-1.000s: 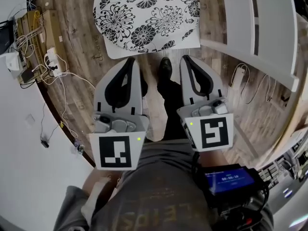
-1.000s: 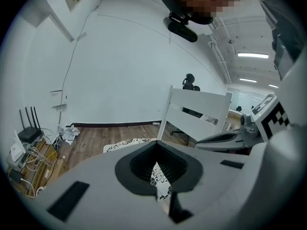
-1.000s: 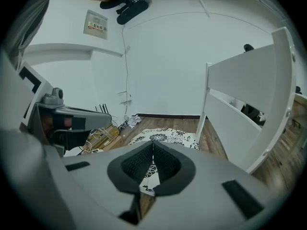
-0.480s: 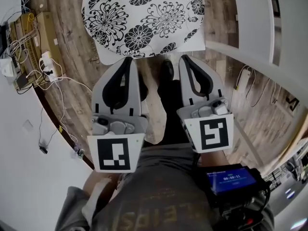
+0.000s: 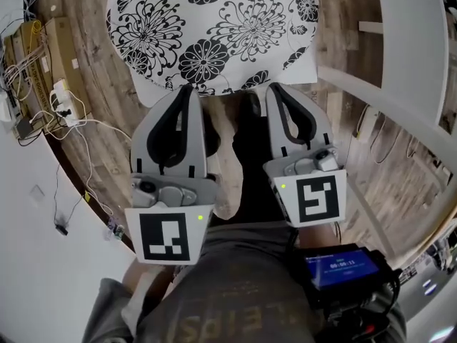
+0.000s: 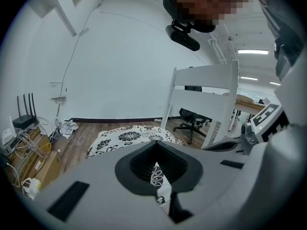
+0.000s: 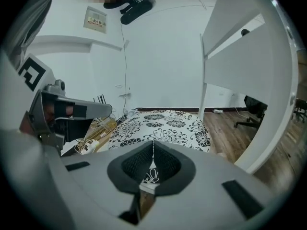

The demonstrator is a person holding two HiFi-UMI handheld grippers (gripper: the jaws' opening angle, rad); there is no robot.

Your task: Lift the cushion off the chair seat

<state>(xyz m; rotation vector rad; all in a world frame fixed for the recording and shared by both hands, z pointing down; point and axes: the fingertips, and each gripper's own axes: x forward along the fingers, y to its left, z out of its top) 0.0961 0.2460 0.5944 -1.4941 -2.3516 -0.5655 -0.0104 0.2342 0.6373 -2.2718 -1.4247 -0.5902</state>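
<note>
The cushion (image 5: 214, 27), white with black flower print, lies flat at the top of the head view; what bears it is hidden beneath it. My left gripper (image 5: 190, 90) and right gripper (image 5: 274, 88) are side by side, tips just over the cushion's near edge. Both have their jaws shut with nothing held. In the left gripper view the cushion (image 6: 129, 137) spreads ahead beyond the left gripper (image 6: 156, 150). In the right gripper view the cushion (image 7: 163, 123) lies straight ahead of the right gripper (image 7: 153, 147). Neither gripper visibly touches it.
A white chair frame (image 5: 400, 84) stands to the right of the cushion. Cardboard boxes, a power strip and loose cables (image 5: 61, 95) line the wall on the left. The person's dark trouser leg (image 5: 250, 163) is between the grippers. An office chair (image 6: 192, 121) stands farther off.
Both grippers have sunk toward the cushion, which now looks larger and closer in the head view. Their tips now reach its near edge. The jaws stayed shut.
</note>
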